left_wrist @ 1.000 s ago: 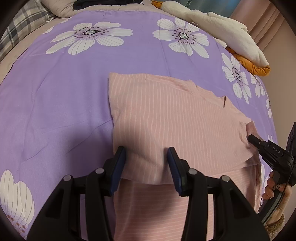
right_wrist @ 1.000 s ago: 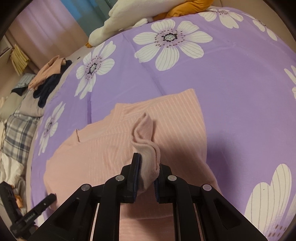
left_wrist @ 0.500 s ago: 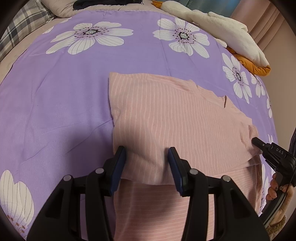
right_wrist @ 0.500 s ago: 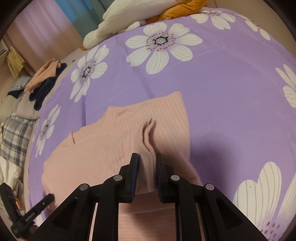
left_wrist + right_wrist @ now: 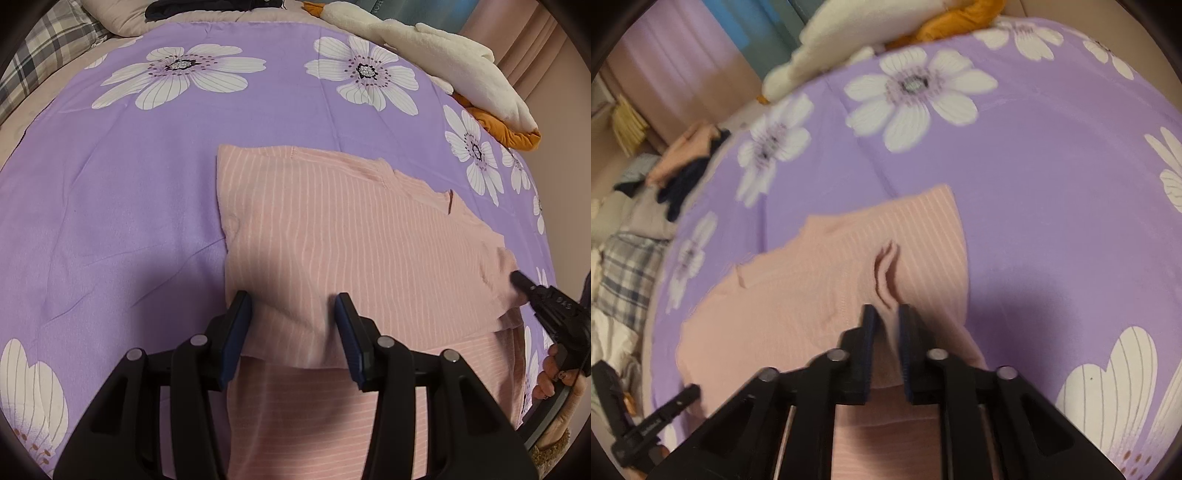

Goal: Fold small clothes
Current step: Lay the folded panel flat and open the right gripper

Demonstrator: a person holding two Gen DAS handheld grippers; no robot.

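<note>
A pink garment with thin white stripes (image 5: 351, 240) lies on the purple flowered bedsheet (image 5: 110, 221), its upper layer folded over the lower one. My left gripper (image 5: 293, 317) stands open over the folded layer's near edge, with a finger on each side of a cloth hump and the pads apart from it. My right gripper (image 5: 886, 325) is closing its jaws on a pinched ridge of the pink garment (image 5: 820, 295) at its right side, and the pads press on it. In the left wrist view the right gripper's tip (image 5: 517, 277) touches the cloth's right corner.
A white plush blanket (image 5: 461, 66) and an orange item (image 5: 513, 133) lie at the far right of the bed. A plaid pillow (image 5: 48, 55) and dark clothes (image 5: 683, 184) sit at the far left. A hand (image 5: 550, 373) holds the right gripper's handle.
The right gripper has lowered the raised fold of pink cloth down onto the garment, and the fold is now a low crease. The left gripper has stayed still and open.
</note>
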